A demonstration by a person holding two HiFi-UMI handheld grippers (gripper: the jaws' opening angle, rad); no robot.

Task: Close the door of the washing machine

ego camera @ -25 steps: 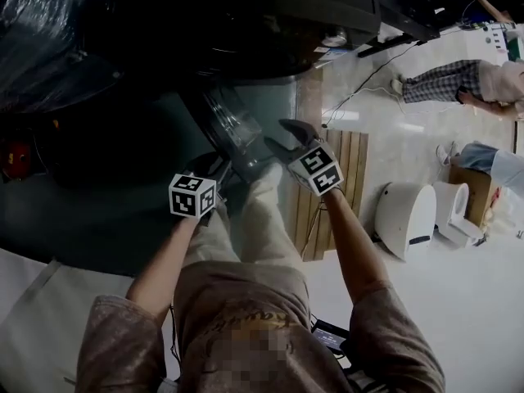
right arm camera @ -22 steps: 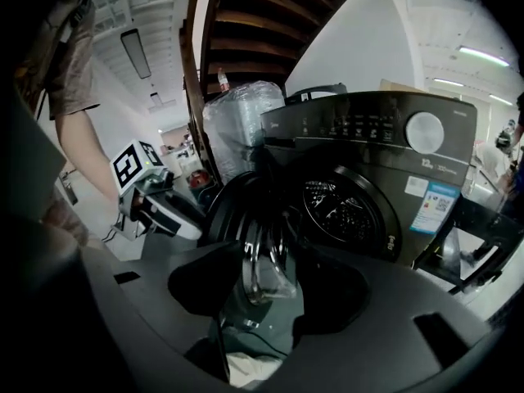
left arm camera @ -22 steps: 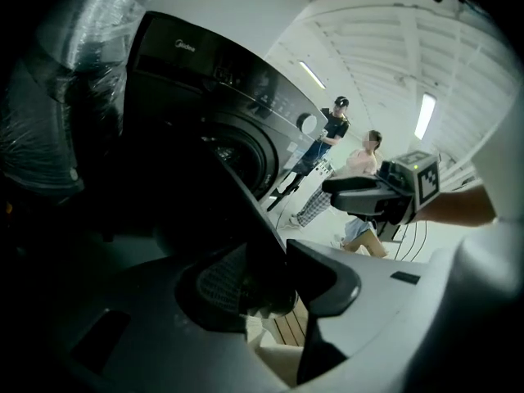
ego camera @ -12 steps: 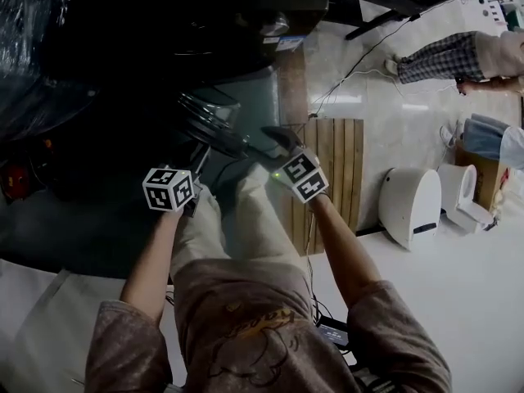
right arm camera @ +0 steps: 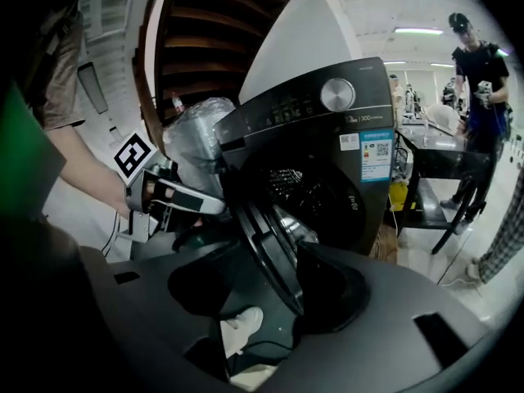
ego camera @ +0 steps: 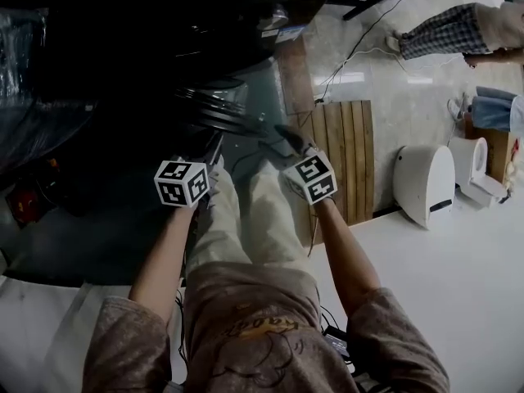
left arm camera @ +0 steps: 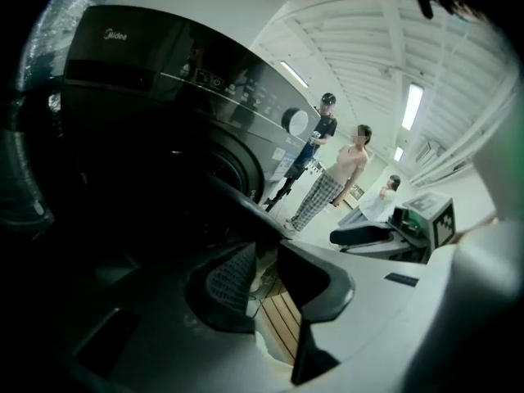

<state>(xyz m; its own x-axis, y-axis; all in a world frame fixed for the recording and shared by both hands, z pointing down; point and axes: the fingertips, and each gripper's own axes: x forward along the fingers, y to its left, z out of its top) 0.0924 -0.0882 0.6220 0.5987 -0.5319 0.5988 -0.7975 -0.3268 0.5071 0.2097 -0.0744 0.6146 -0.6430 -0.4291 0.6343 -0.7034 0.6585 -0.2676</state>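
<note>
Washing machine [right arm camera: 327, 137]: dark front-loader, drum mouth uncovered. Door [right arm camera: 255, 223] swung out from the machine's front, seen edge-on, partly open, not latched. Right gripper [right arm camera: 266, 283] in front of the machine at the door's outer rim. Its jaws are wide, and the rim runs between them, close against the right-hand jaw. The other jaw stands clear, so no squeeze on the rim. Left gripper [left arm camera: 264, 260] also in front of the machine, on the far side of the door from the right one. Its jaws are narrow and have just been closing; nothing is between them, and floor slats show through the slit. Person's shoe [right arm camera: 241, 326] on the floor before the machine, under the door. Wooden pallet [ego camera: 344, 158] lies flat off the machine's right corner in the head view, with a white rounded unit [ego camera: 426, 182] farther out from the machine. Plastic-wrapped bulk [right arm camera: 196, 133] just beside the machine's left flank. Bystanders [left arm camera: 336, 178] stand well away, past the machine's right side.
</note>
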